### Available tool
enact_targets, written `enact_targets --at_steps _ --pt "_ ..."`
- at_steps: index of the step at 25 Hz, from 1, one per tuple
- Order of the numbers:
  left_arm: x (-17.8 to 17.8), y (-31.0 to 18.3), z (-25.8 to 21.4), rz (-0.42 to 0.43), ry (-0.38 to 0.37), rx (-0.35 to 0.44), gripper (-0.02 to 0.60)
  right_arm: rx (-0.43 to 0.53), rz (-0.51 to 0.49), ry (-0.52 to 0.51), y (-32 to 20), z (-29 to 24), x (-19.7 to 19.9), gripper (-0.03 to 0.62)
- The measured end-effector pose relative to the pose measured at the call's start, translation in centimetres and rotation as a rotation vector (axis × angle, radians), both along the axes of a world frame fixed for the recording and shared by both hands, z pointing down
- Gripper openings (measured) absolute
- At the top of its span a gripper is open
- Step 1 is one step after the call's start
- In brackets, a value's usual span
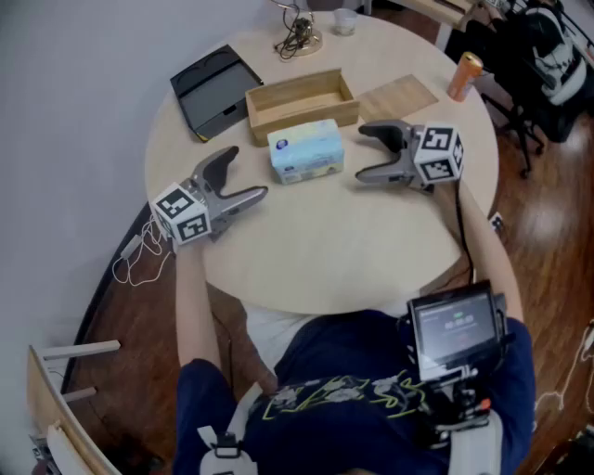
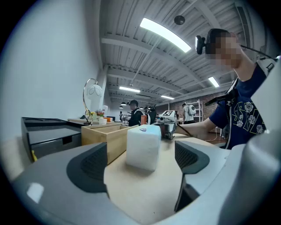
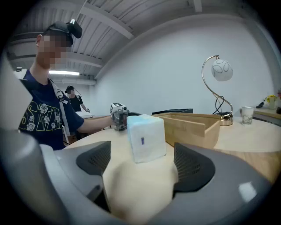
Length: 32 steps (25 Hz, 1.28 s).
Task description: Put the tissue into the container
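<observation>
A pale blue and white tissue pack (image 1: 305, 151) lies on the round table (image 1: 316, 250), just in front of an open wooden container (image 1: 301, 102). My left gripper (image 1: 244, 180) rests to the pack's left, open and pointing at it, with a gap between them. My right gripper (image 1: 364, 150) sits to the pack's right, also open and aimed at it. In the left gripper view the pack (image 2: 143, 146) stands ahead between the open pads, untouched, with the container (image 2: 107, 137) beyond. The right gripper view shows the pack (image 3: 146, 136) ahead of the open jaws and the container (image 3: 193, 126) behind it.
A dark grey tray (image 1: 213, 90) lies at the table's back left. A flat wooden lid (image 1: 397, 96) sits right of the container, an orange can (image 1: 464, 75) near the right edge. A desk lamp's base and cable (image 1: 297, 37) and a cup (image 1: 344, 20) stand at the back.
</observation>
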<state>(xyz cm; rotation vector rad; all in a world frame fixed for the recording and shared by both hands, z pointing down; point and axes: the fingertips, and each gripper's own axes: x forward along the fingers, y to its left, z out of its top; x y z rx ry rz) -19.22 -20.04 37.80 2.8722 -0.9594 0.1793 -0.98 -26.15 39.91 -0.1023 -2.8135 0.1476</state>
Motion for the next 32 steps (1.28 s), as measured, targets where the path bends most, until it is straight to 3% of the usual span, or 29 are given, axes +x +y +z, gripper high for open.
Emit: enact_targets --at_steps 3,7,9,13,18,32 --pt "3.1 -1.5 0.1 0.055 -0.01 -0.015 0.462 0.016 0.007 -0.07 -0.9 -0.7 -3.4 0.37" --pt "5.3 -4.9 0.7 0.034 -0.025 -0.047 0.456 0.023 -0.066 -0.105 0.6 -1.5 -7.2 0.362" --pt "4.9 -5.3 0.5 0.017 -0.015 -0.068 0.399 0.006 -0.08 -0.118 1.3 -1.9 -8.1 0.36" --pt "4.9 -4.0 -1.2 0.007 0.019 -0.063 0.39 -0.04 -0.082 -0.154 2.3 -3.6 -7.8 0.346" --pt "5.0 -3.3 -5.5 -0.019 0.018 -0.004 0.388 -0.002 -0.108 -0.198 2.9 -7.8 -7.6 0.344" --pt "3.6 -6.6 -15.3 -0.044 0.013 0.062 0.387 0.062 -0.115 -0.251 -0.5 -17.6 -9.0 0.344"
